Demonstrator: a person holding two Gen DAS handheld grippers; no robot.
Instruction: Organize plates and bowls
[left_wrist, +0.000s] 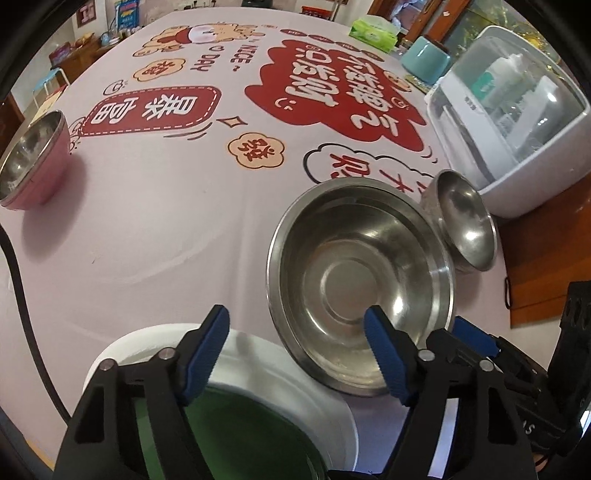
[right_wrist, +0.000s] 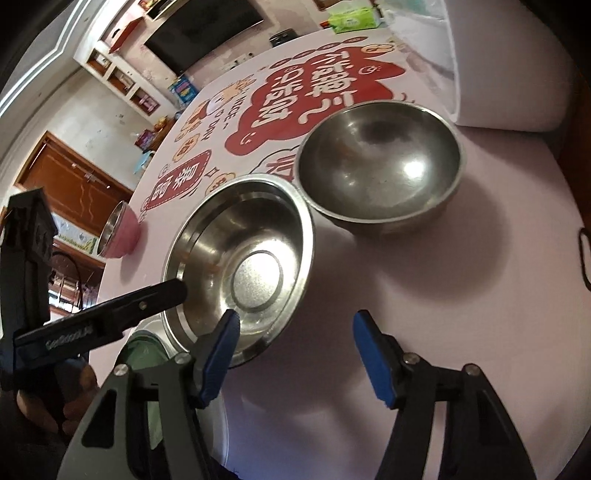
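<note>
A shallow steel bowl (left_wrist: 360, 280) (right_wrist: 243, 269) rests tilted, its near edge on a white plate with a green centre (left_wrist: 258, 406) (right_wrist: 146, 350). My left gripper (left_wrist: 297, 338) is open and straddles the bowl's near rim, one pad inside the bowl and the other over the plate. My right gripper (right_wrist: 295, 343) is open too, with its left pad over that bowl's rim and its right pad above the cloth. A deeper steel bowl (left_wrist: 461, 221) (right_wrist: 380, 166) stands just beyond. Far to the left sits a pink bowl (left_wrist: 33, 158) (right_wrist: 118, 232).
A white dish cabinet with a clear lid (left_wrist: 517, 122) stands at the right of the table. Behind it are a teal container (left_wrist: 424, 59) and a green tissue pack (left_wrist: 373, 31). The table's edge (left_wrist: 506, 280) falls away on the right. A black cable (left_wrist: 22, 295) hangs at the left.
</note>
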